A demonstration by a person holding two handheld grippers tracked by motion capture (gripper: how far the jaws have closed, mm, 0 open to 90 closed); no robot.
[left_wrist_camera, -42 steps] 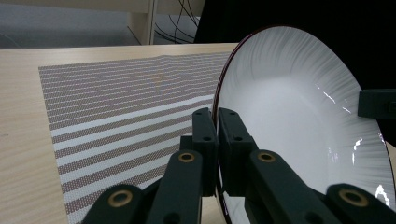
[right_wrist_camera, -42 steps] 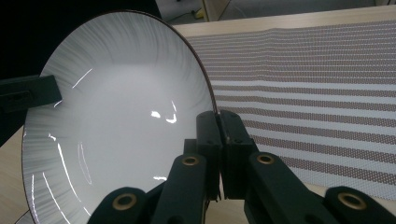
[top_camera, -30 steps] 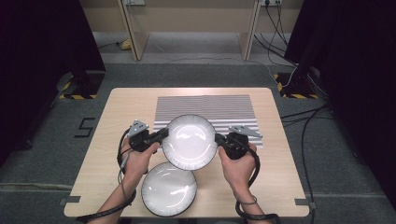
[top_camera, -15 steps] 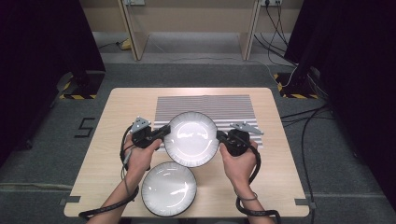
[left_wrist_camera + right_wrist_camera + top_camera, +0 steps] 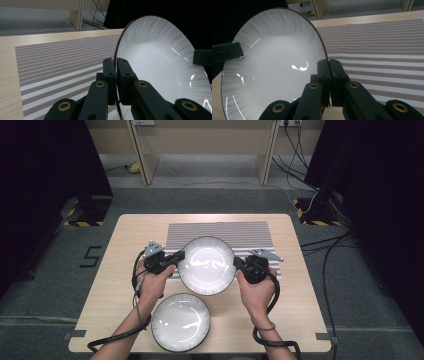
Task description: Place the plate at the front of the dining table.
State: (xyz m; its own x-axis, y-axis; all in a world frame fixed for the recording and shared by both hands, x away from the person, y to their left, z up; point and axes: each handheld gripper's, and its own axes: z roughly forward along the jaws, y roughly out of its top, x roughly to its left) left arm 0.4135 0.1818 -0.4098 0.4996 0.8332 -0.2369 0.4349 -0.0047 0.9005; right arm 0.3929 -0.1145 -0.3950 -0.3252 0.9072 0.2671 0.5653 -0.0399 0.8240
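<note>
A white plate with a dark rim (image 5: pixel 206 265) is held above the striped placemat (image 5: pixel 220 229), both grippers pinching opposite edges. My left gripper (image 5: pixel 176 257) is shut on its left rim; in the left gripper view the jaws clamp the plate's rim (image 5: pixel 116 62) and the plate (image 5: pixel 160 65) spreads to the right. My right gripper (image 5: pixel 238 263) is shut on the right rim, with the plate (image 5: pixel 272 65) at the left in the right gripper view. A second white plate (image 5: pixel 180 322) lies flat on the table near the front edge.
The wooden table (image 5: pixel 120 250) carries the grey striped placemat (image 5: pixel 387 47) at its back middle. Wooden furniture legs (image 5: pixel 139 150) and cables (image 5: pixel 300 150) stand on the floor beyond. Dark curtains flank both sides.
Both grippers have carried the held plate away from the person, so that it now sits further over the placemat. The lower plate has not moved.
</note>
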